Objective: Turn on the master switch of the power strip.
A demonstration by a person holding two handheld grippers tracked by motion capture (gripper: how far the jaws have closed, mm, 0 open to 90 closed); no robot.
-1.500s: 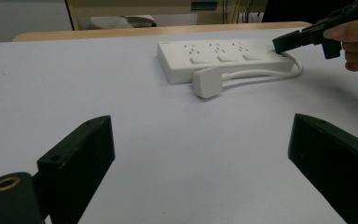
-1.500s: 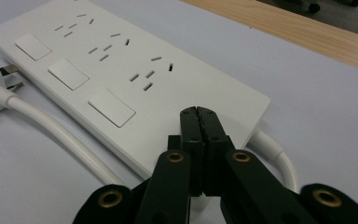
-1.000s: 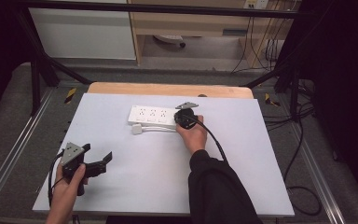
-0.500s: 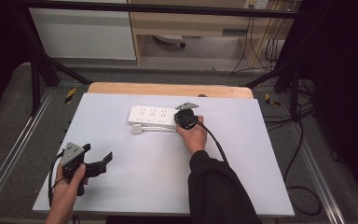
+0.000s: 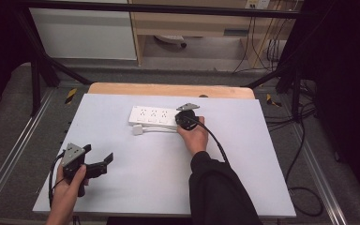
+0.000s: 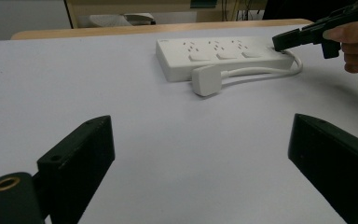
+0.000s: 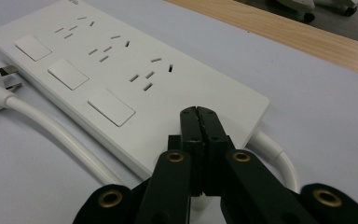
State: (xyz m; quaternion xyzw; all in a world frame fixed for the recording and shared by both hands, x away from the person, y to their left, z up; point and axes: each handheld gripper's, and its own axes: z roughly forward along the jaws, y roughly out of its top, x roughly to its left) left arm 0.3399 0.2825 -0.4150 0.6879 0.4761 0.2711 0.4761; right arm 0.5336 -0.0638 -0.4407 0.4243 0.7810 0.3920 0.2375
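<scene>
From above, a white power strip (image 5: 153, 116) lies at the far middle of the bench (image 5: 262, 178). The right claw (image 5: 182, 119) sits at its right end. In the left claw (image 6: 200, 154) view, the jaws gape wide, holding nothing, with the plug (image 6: 206, 80) just near of the strip. In the right claw view, the jaws are pressed together over the strip's end.

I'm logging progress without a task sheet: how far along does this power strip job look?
Nothing looks done: the white power strip lies flat, its plug loose beside it, sockets empty. In hand: the right gripper, jaws shut, is over the strip's cable end. The left gripper waits open, apart. Whatever comes next is left.
</scene>
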